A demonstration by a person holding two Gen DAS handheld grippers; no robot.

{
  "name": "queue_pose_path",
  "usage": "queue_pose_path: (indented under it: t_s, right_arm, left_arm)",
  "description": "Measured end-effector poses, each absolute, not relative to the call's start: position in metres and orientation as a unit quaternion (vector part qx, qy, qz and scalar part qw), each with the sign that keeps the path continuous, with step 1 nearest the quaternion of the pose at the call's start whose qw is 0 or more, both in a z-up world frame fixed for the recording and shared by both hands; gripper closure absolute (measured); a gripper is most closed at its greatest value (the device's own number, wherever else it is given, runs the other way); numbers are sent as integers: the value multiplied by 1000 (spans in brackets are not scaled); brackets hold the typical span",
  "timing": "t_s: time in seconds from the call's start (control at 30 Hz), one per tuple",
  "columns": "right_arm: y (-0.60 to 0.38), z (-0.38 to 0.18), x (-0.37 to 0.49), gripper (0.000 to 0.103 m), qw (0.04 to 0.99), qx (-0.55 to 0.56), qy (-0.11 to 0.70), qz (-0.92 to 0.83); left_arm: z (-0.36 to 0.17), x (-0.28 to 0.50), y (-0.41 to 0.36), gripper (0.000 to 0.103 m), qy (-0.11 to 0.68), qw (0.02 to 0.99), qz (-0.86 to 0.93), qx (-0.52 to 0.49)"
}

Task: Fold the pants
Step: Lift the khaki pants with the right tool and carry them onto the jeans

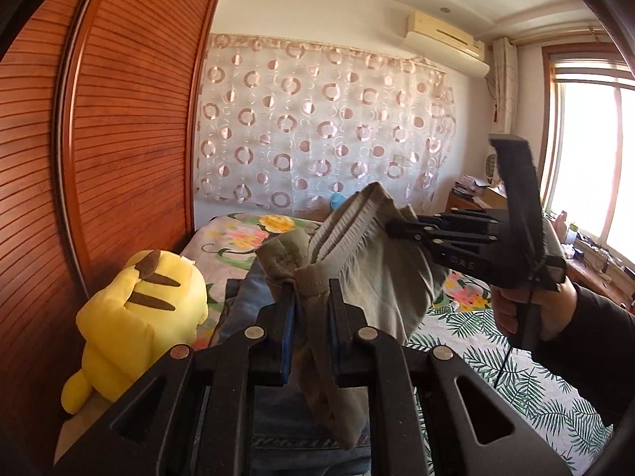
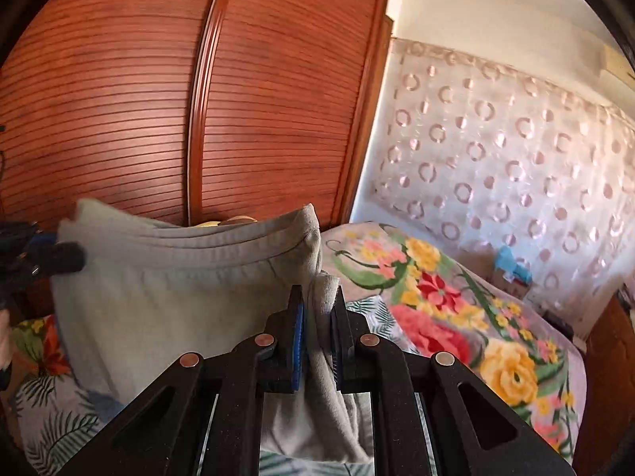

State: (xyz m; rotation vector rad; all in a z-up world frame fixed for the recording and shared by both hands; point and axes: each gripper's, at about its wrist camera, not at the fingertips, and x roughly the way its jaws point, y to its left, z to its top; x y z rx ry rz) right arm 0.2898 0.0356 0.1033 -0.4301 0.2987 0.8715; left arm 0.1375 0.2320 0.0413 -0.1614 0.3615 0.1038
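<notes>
Nearest the left wrist camera, the left gripper [image 1: 311, 317] has its blue-padded jaws nearly together, clamped on a bunched fold of the grey pants [image 1: 369, 261]. In the right wrist view the right gripper [image 2: 319, 325] is pinched just as tightly on another bunch of the same cloth near the waistband [image 2: 198, 238]. The pants hang in the air between the two, stretched across above the bed [image 1: 496, 361], the waistband running from one grip to the other.

Several things could go wrong from here, as I judge it. Each gripper holds only a small gathered wad, so a sharp pull apart could drag the fabric out of one pair of pads and let that side drop in a heap. The bunching may also mean more than one layer is caught, in which case the pants would come down twisted rather than flat. To the near left sit a yellow plush toy [image 1: 135, 325] and what looks like blue denim [image 1: 254, 297] under the hanging cloth; if the pants are lowered there, they would drape over those instead of the flowered bedspread [image 2: 456, 317], spoiling any clean fold line. The hanging lower part is mostly hidden, so whether the legs are aligned cannot be told.
</notes>
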Motion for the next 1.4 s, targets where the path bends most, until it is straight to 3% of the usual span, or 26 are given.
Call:
queue_pose_path:
  t_s: [0.6,0.8,1.4]
  right_arm:
    - [107,91,341,91,832,-229,199,465]
    - [95,101,354,68,838,-210,212,457]
    - [68,83,354,68,870,-167,242,396]
  left_arm:
    - [17,127,245,88,208,965,101,-124]
    - [9,127,246,88,222,961,110,-127]
    - [-2,124,243,87,261,950,136,-103]
